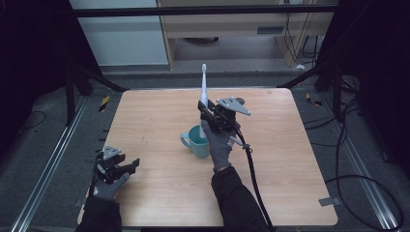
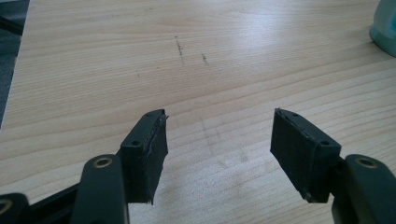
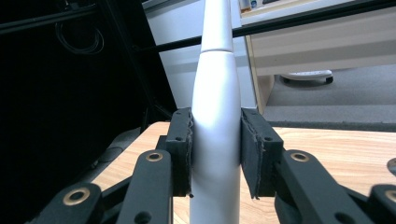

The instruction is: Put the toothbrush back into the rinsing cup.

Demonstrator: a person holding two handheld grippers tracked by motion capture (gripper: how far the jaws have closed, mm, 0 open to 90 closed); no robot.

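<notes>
- White electric toothbrush (image 1: 204,92) stands upright in the grip of the right gripper (image 1: 209,112), above the teal mug (image 1: 198,140) near the middle of the wooden table (image 1: 300,193).
- Right gripper view: both black pads (image 3: 180,151) press the toothbrush handle (image 3: 215,140) from either side; the tool is clamped on it, body vertical.
- Left gripper (image 1: 121,168) rests low at the near left of the table, well apart from the mug. Its jaws stand apart with bare wood between them (image 2: 219,140); it holds nothing.
- Progress, as judged: the toothbrush is grasped and carried at the mug. Whether it is going into the mug or coming out of it cannot be settled from these pictures. If going in, lowering and release remain; if coming out, a setting-down place remains to be found.
- Hidden: the lower end of the toothbrush lies behind the gripper and hand in the high view, so I cannot tell whether it is inside the mug rim, touching it, or clear above.
- Cut off: the brush head runs out of the top of the right gripper view; the left gripper view catches a mere sliver of the mug (image 2: 385,28) at its right edge.
- Hard to make out: the mug's inside, and the dark surroundings beyond the table.
</notes>
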